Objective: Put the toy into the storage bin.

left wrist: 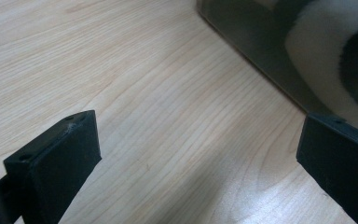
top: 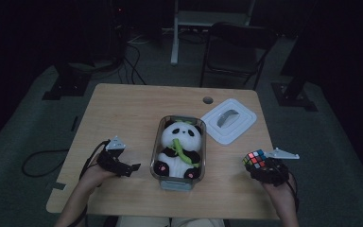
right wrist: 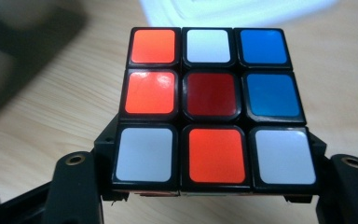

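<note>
At lower left of the high view, my left hand-held gripper [top: 133,167] is resting with jaws spread wide on the worktop [top: 132,109], beside the glass container [top: 157,150] holding the panda [top: 179,149]. At lower right, my right hand-held gripper [top: 256,166] is clamping the puzzle cube [top: 254,159].

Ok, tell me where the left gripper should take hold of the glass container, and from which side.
Probably grip the container's long left wall, coming down from above with one jaw outside the glass and one inside. That rim is bare and thin, and it faces the left gripper, whose jaws stand open beside it. The panda plush fills most of the inside, so the inner jaw would likely press into its soft side.
</note>
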Motion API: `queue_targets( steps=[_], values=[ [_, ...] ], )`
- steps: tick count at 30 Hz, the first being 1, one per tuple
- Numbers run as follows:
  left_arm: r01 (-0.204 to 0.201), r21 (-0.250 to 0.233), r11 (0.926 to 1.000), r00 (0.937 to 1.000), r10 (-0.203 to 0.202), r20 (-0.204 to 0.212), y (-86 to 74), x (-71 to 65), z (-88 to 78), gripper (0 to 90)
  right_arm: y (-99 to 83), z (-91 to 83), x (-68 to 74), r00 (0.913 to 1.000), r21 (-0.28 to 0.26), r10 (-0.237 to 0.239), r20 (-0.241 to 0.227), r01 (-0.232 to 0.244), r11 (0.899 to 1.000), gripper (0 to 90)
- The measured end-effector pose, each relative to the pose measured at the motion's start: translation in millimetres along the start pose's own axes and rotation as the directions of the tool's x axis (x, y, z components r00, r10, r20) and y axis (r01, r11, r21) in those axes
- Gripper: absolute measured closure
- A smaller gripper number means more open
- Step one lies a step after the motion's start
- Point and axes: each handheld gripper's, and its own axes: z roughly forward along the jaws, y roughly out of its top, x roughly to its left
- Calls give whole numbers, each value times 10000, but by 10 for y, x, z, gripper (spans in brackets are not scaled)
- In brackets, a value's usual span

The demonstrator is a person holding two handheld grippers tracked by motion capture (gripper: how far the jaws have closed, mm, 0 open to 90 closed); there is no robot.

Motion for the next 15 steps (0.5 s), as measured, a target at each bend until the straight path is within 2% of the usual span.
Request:
queue_targets(
  steps=[2, 4, 8, 11, 15],
  values=[
    [-93, 26, 10000, 10000, 93, 22, -7, -9, 8, 4, 116, -67, 85, 9989, -210, -394, -236, 389, 9990, 338],
    [3, 80, 10000, 10000, -4, 77, -12, -6, 17, 4, 233, -128, 168, 9954, -436, -747, -596, 721, 9964, 338],
    [50, -39, 10000, 9998, -49, 174, -22, 8, 16, 4, 463, -226, 349, 9818, -876, -1526, -1134, 1431, 9858, 338],
    [60, -232, 9997, 9997, -55, 229, -25, 30, 14, 5, 630, -273, 507, 9647, -1169, -2162, -1502, 1998, 9728, 337],
    [36, -609, 9981, 9999, -29, 108, -29, 64, -9, 5, 831, -281, 723, 9312, -1601, -2872, -2246, 2554, 9535, 338]
  ],
)
